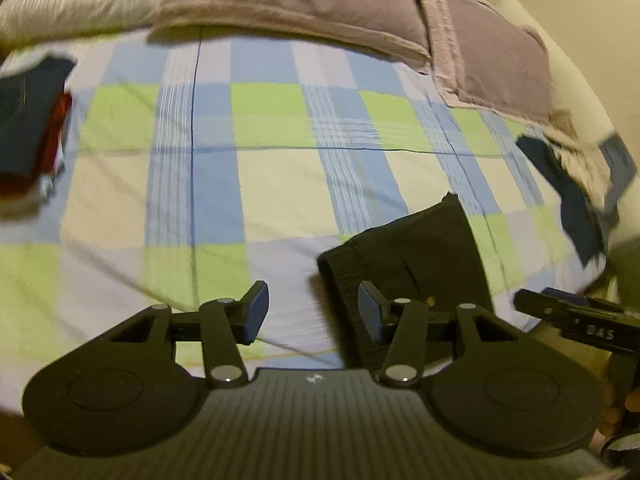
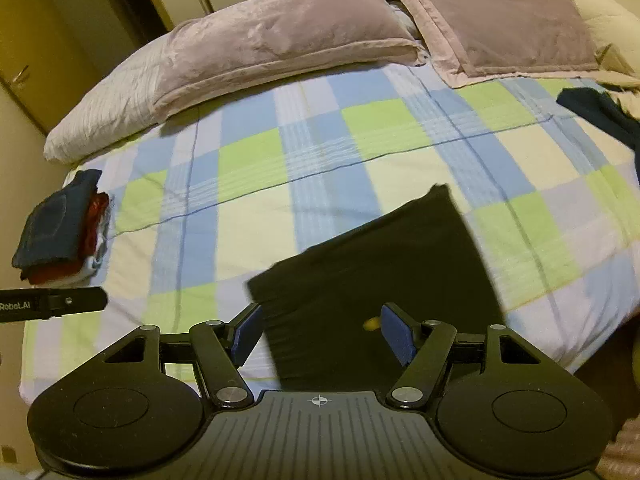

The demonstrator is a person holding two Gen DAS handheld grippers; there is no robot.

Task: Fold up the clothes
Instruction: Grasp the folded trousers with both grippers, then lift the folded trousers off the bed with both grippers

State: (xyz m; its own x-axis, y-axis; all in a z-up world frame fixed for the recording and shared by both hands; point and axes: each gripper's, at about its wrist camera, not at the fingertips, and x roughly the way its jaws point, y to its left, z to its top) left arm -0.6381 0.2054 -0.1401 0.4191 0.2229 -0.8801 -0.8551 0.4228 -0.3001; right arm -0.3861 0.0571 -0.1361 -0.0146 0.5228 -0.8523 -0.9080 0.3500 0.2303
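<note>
A folded black garment (image 1: 416,256) lies on the checked bed sheet (image 1: 248,184) near the bed's front edge; it also shows in the right wrist view (image 2: 384,268). My left gripper (image 1: 312,312) is open and empty, just left of the garment's near corner. My right gripper (image 2: 320,334) is open and empty, with its jaws either side of the garment's near edge, above it. A stack of folded clothes (image 2: 60,228), dark blue on top of red, sits at the bed's left edge and also shows in the left wrist view (image 1: 28,128).
Two mauve pillows (image 2: 288,40) (image 2: 504,24) lie across the head of the bed. Loose dark blue clothes (image 2: 600,116) lie at the right edge, also seen in the left wrist view (image 1: 568,192). A wardrobe door (image 2: 24,60) stands at far left.
</note>
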